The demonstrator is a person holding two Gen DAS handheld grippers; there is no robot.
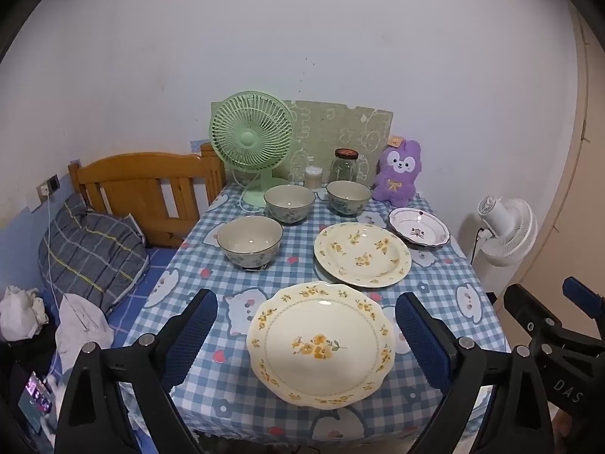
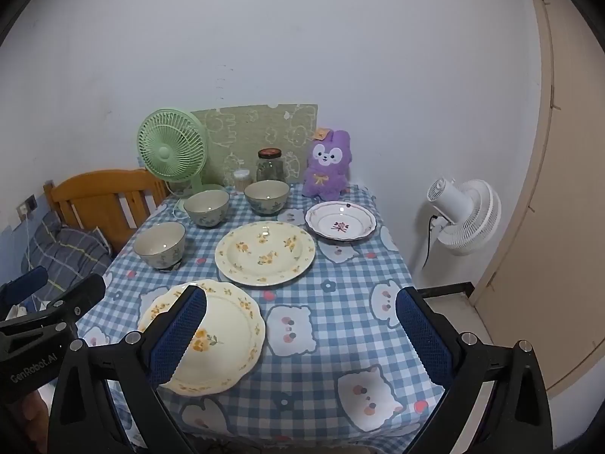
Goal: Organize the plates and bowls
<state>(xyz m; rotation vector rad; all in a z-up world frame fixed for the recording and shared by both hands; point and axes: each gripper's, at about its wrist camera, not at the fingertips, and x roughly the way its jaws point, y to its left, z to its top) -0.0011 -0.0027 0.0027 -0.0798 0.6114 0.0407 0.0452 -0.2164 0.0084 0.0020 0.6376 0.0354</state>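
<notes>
A scalloped cream plate with yellow flowers (image 1: 319, 344) (image 2: 223, 336) lies nearest the table's front edge. Behind it rests a round cream plate with yellow flowers (image 1: 362, 254) (image 2: 265, 253), and further right a small white plate with a dark red flower (image 1: 419, 227) (image 2: 341, 221). Three cream bowls stand on the left and back: one (image 1: 249, 241) (image 2: 160, 245), a second (image 1: 289, 202) (image 2: 207, 208), a third (image 1: 348, 197) (image 2: 267, 196). My left gripper (image 1: 306, 335) hovers open above the scalloped plate, holding nothing. My right gripper (image 2: 300, 335) is open and empty over the cloth to that plate's right.
The table (image 1: 446, 302) wears a blue checked cloth. At the back stand a green fan (image 1: 252, 132), a glass jar (image 1: 345, 165), a small tub (image 1: 313, 177) and a purple plush (image 1: 397, 172). A bed with a wooden headboard (image 1: 143, 185) lies left; a white fan (image 2: 463, 212) stands right.
</notes>
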